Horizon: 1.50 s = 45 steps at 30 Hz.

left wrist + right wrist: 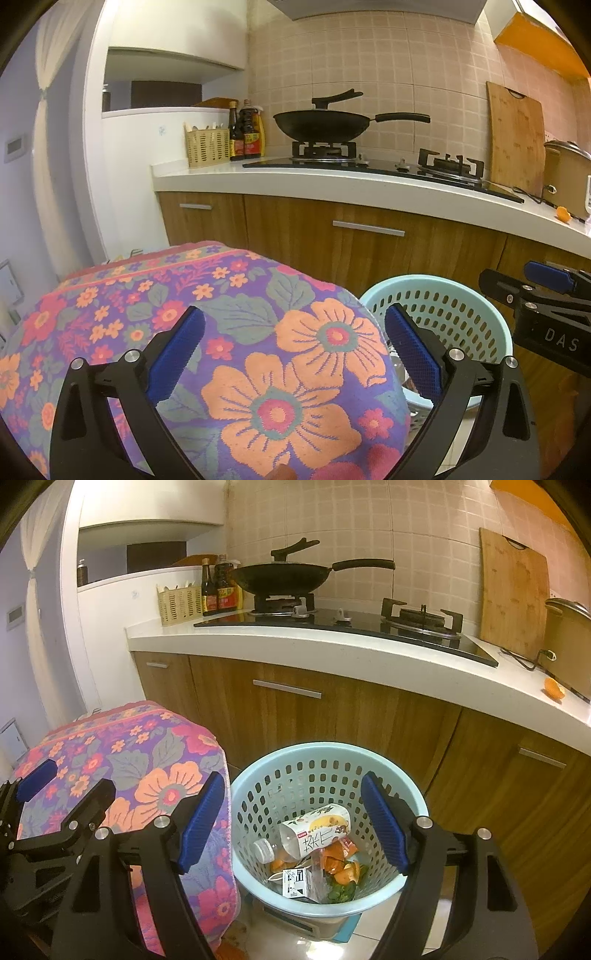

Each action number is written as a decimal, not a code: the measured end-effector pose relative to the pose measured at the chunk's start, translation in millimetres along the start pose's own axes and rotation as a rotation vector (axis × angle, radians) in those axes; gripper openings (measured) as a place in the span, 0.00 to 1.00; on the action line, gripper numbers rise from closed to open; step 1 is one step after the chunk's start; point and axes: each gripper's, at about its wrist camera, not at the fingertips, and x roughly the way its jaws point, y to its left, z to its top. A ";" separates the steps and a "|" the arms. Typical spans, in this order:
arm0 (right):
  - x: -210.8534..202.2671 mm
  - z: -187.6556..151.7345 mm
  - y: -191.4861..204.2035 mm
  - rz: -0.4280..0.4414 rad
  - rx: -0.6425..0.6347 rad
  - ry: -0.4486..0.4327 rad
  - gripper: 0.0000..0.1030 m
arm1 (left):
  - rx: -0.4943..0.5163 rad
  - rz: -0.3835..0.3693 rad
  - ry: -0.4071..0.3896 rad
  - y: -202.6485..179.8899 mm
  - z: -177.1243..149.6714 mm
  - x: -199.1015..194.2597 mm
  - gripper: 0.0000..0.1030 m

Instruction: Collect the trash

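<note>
Both claws, left (pixel 293 354) and right (pixel 291 823), gape empty (right over the trash basket (pixel 413 805)).

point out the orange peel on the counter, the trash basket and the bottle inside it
small orange peel piece (pixel 553 689), right wrist view, its middle
pale blue perforated plastic basket (pixel 380 761), right wrist view, far rim
clear plastic labelled bottle (pixel 314 830), right wrist view, label

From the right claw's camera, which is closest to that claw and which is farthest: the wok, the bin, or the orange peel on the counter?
1. Bin, right under the right claw.
2. Orange peel, on the counter's right end.
3. Wok, on the back stove.
</note>
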 end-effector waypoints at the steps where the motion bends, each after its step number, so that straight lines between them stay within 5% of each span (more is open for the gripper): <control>1: -0.6 0.1 0.2 -0.001 -0.001 -0.002 0.70 | 0.000 0.000 0.000 0.0 -0.1 -0.2 0.92; 45: -18.1 7.8 4.0 0.003 -0.022 -0.052 0.70 | -0.058 0.011 0.023 8.1 -0.4 1.1 0.92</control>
